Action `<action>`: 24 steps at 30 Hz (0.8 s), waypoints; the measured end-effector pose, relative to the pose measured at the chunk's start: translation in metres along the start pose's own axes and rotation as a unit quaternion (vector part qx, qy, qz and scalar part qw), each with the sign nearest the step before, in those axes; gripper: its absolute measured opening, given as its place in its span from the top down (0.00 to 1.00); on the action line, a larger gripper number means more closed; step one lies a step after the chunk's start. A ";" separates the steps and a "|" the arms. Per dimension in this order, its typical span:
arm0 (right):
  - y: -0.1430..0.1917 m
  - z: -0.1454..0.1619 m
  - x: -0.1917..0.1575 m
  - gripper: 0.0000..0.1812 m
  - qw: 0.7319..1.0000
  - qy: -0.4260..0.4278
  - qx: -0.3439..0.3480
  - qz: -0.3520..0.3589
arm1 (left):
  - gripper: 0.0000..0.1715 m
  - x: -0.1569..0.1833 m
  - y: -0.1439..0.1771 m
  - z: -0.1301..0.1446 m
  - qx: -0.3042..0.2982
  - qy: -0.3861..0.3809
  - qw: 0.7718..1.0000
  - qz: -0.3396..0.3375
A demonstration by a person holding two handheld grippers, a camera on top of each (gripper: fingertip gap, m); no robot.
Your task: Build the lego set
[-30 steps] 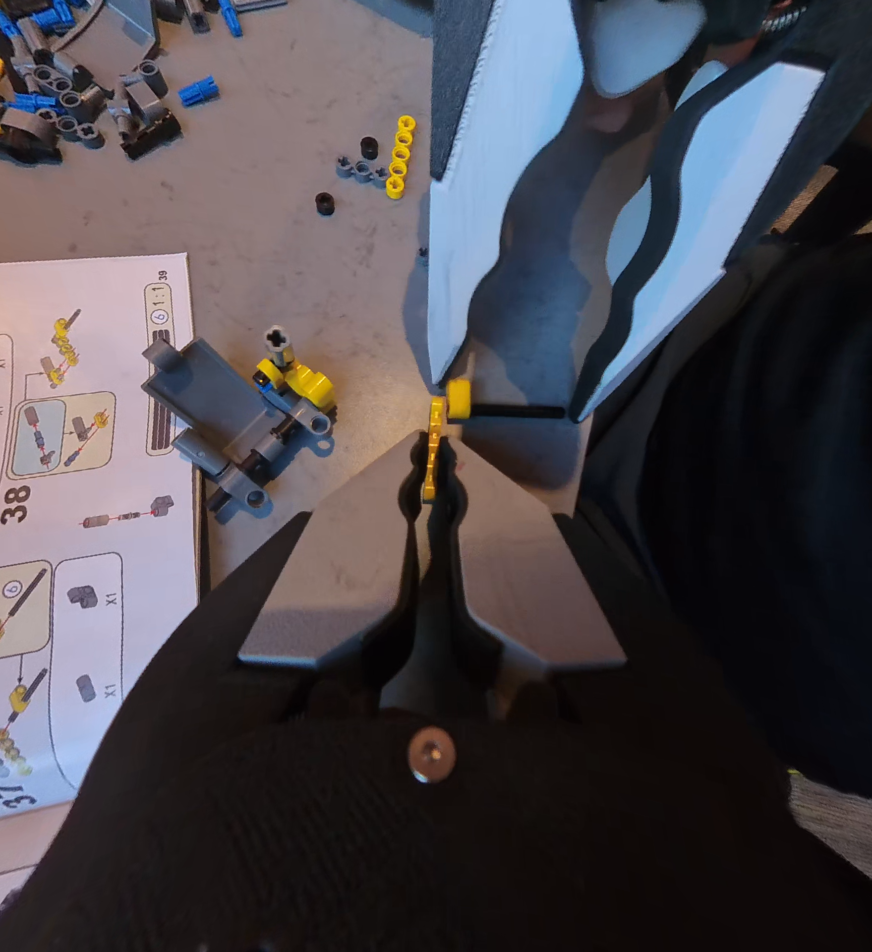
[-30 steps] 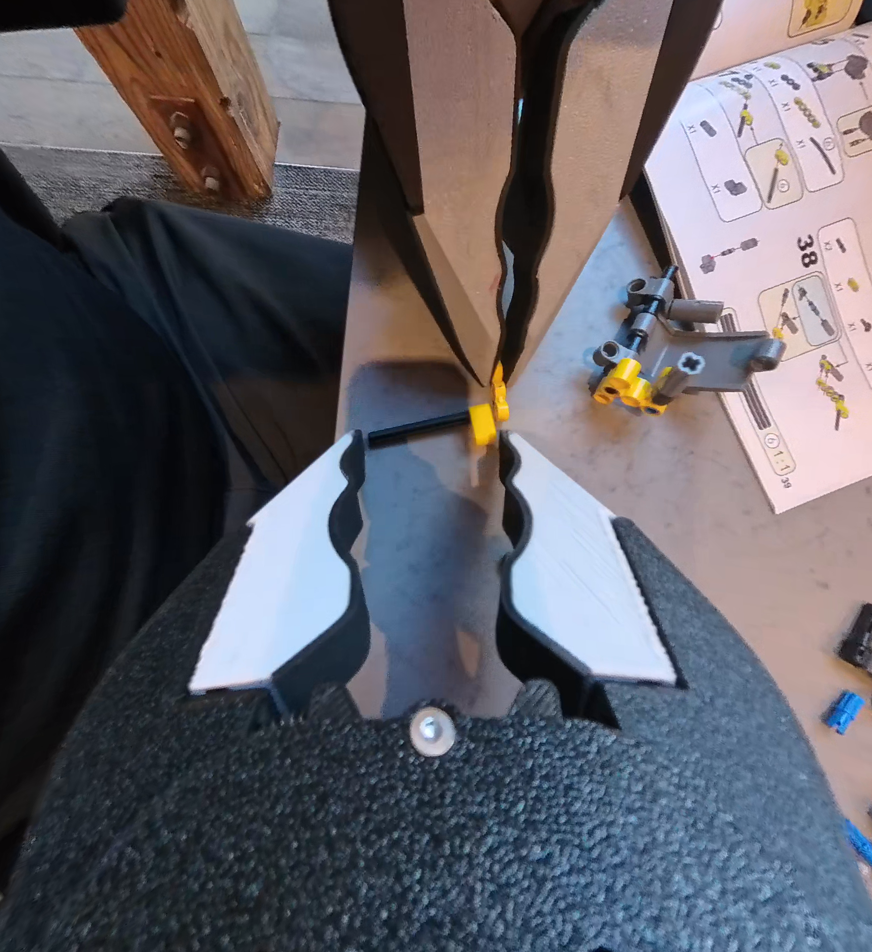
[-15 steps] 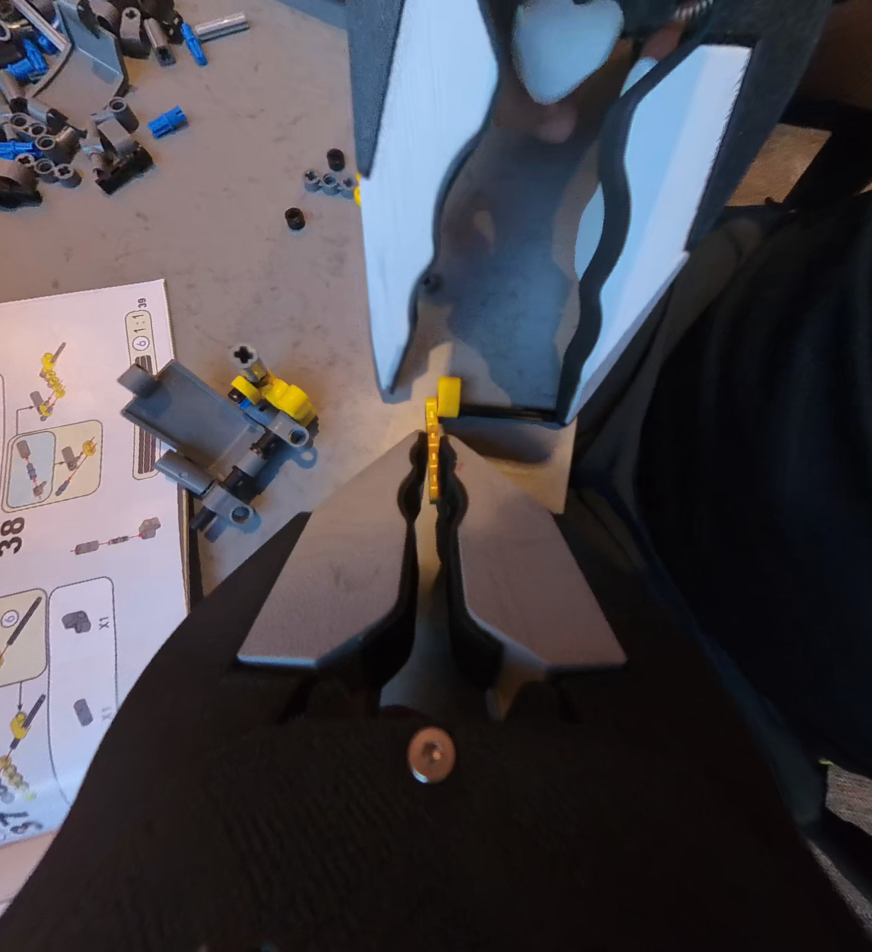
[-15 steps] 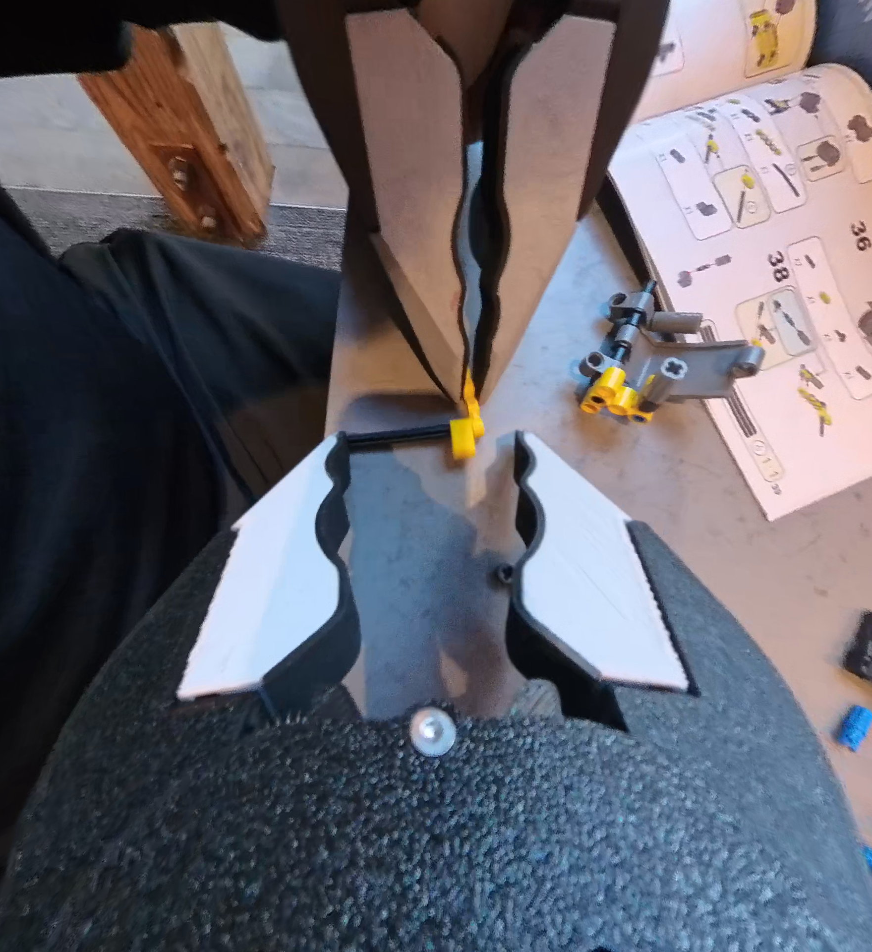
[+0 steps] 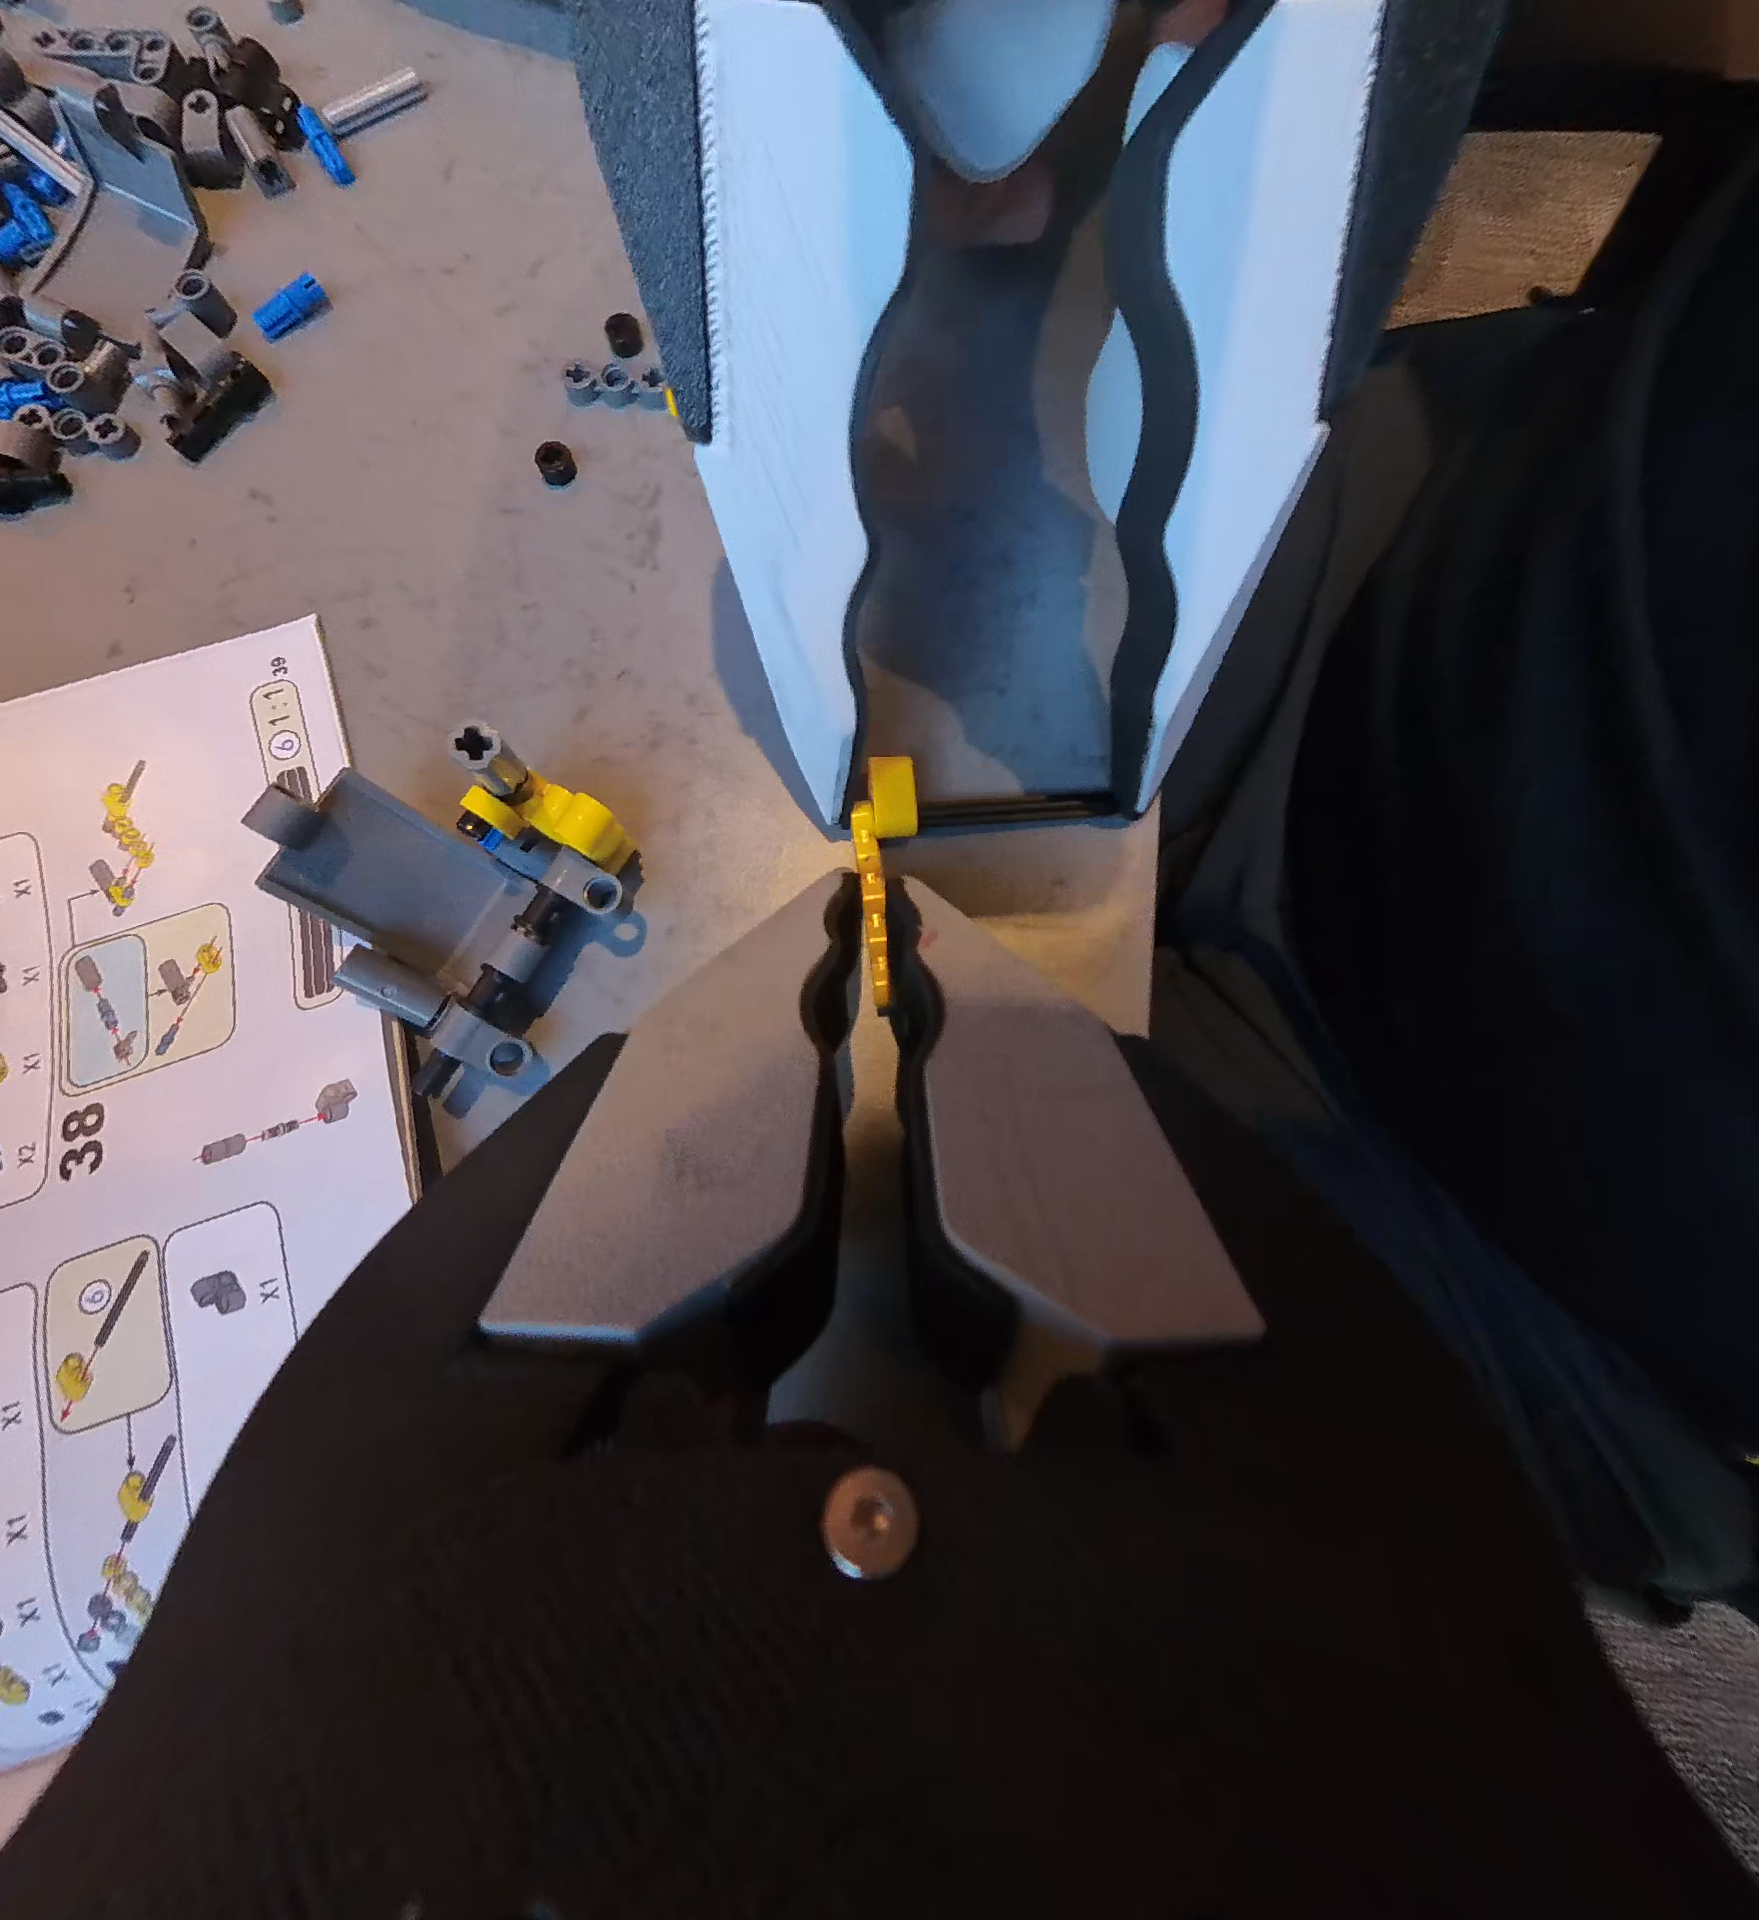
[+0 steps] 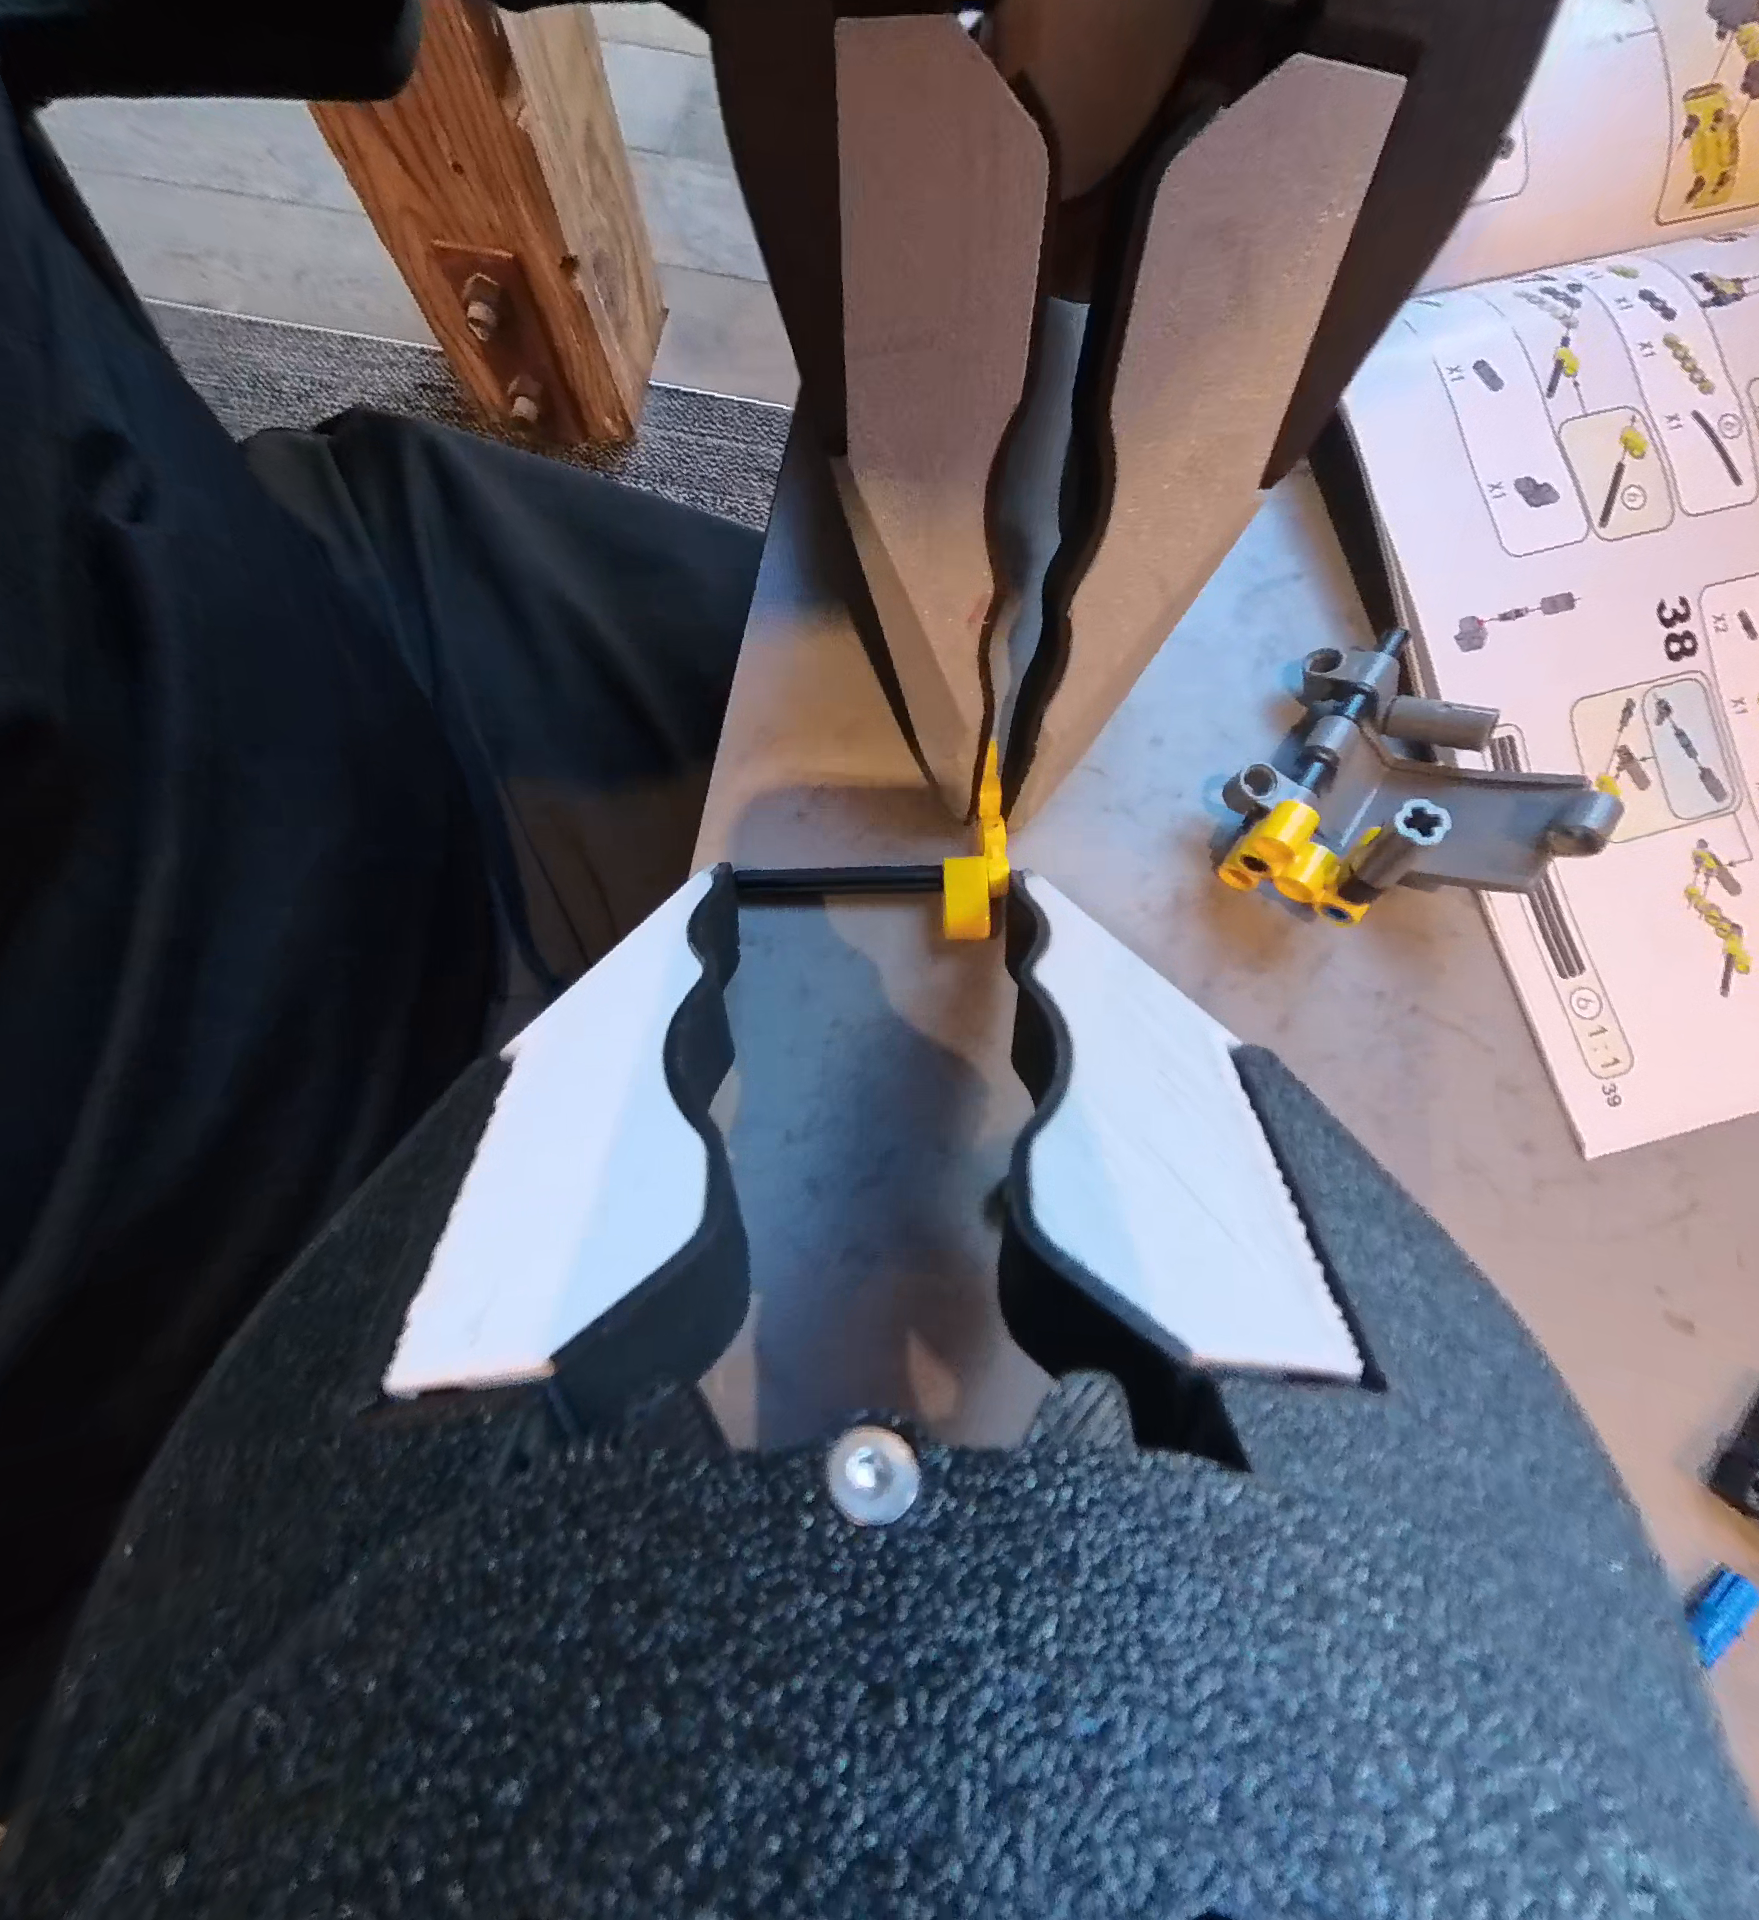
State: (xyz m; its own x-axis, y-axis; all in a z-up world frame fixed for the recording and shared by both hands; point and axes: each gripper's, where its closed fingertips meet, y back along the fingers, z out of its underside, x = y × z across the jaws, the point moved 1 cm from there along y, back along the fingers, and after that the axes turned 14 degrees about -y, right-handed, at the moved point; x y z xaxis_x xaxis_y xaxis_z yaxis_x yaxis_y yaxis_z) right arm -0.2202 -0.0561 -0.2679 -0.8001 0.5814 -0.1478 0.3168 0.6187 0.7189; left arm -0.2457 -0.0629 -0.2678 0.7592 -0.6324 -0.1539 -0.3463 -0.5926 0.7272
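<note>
My left gripper [image 5: 870,883], with grey fingers, is shut on a thin yellow beam [image 5: 875,935] that sticks out past its tips. The beam's far end meets a yellow connector [image 5: 893,795] on a black axle [image 5: 1020,808]. My right gripper [image 6: 864,883], with white fingers, faces it tip to tip and spans the axle [image 6: 833,880] lengthwise. One fingertip is at the axle's free end, the other against the connector [image 6: 968,894]. All is held just above the table near its front edge. The left gripper also shows in the right wrist view [image 6: 989,810].
A grey and yellow sub-assembly [image 5: 459,914] lies on the table by an open instruction booklet [image 5: 127,1143]. A heap of loose black, grey and blue parts [image 5: 54,312] lies at the far left. A person's dark clothing [image 5: 1581,831] is beside the table edge, and a wooden leg [image 6: 501,229] stands beyond.
The right gripper's fingers stood wider half a second ago, with a gap beside the connector, and have closed onto the axle's ends. Both grippers shifted a little. The left gripper kept the beam.
</note>
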 end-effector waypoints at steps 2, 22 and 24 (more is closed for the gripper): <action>0.000 0.000 0.000 0.72 1.000 0.006 -0.002 -0.006 | 0.98 0.000 0.000 0.000 0.000 -0.004 1.000 0.001; -0.001 -0.001 -0.001 0.72 1.000 0.010 -0.010 -0.028 | 0.98 0.000 -0.001 -0.002 0.019 0.018 1.000 0.010; -0.001 -0.001 -0.001 0.72 1.000 0.008 -0.007 -0.028 | 0.98 0.000 -0.001 -0.002 0.022 0.018 1.000 0.011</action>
State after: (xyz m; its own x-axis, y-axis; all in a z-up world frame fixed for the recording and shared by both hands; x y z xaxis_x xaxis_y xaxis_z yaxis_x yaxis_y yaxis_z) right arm -0.2205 -0.0579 -0.2680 -0.8243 0.5378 -0.1772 0.2650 0.6429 0.7187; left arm -0.2443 -0.0612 -0.2673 0.7700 -0.6278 -0.1136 -0.3866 -0.6008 0.6997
